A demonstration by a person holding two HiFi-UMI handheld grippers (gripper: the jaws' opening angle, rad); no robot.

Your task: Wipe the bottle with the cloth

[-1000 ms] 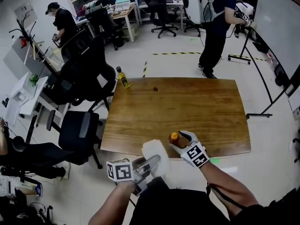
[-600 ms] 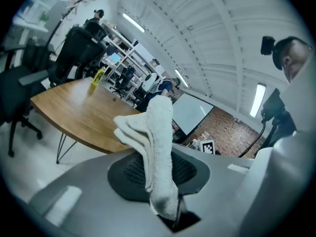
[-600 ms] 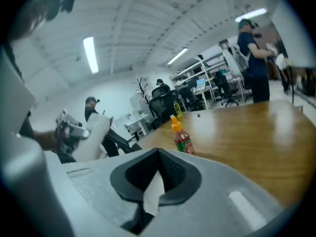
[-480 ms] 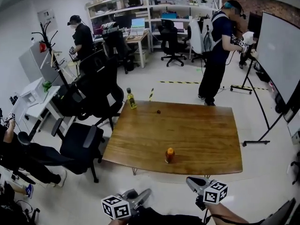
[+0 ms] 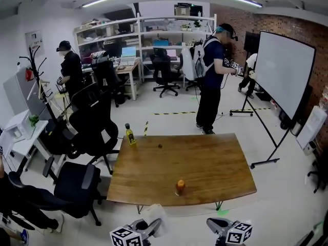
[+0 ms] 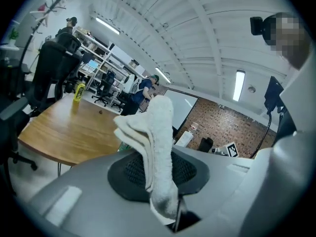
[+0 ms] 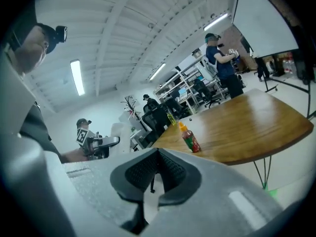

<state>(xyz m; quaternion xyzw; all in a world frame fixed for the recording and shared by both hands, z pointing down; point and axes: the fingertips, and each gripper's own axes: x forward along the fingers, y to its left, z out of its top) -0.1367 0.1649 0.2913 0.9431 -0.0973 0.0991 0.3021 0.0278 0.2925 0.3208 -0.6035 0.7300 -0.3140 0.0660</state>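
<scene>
A small red sauce bottle [image 5: 179, 187] with an orange cap stands upright near the front edge of the wooden table [image 5: 205, 163]. It also shows in the right gripper view as the bottle [image 7: 189, 138], well ahead of the jaws. My left gripper [image 5: 149, 226] hangs below the table's near edge, shut on a folded white cloth [image 5: 156, 213]. In the left gripper view the cloth [image 6: 157, 132] sticks up from the left gripper [image 6: 159, 168]. My right gripper [image 5: 217, 225] is also held back from the table. In its own view the right gripper [image 7: 157, 156] is shut, with nothing between its jaws.
A yellow-green bottle [image 5: 131, 135] stands at the table's far left corner and a small dark object [image 5: 160, 146] lies near it. Black office chairs [image 5: 77, 186] crowd the left side. A person [image 5: 211, 81] stands beyond the table, and a whiteboard [image 5: 284, 76] stands at the right.
Both grippers have drawn back from the table toward me. The right gripper was at the bottle and is now off it, shut. The bottle stands alone; the view has tilted up.
</scene>
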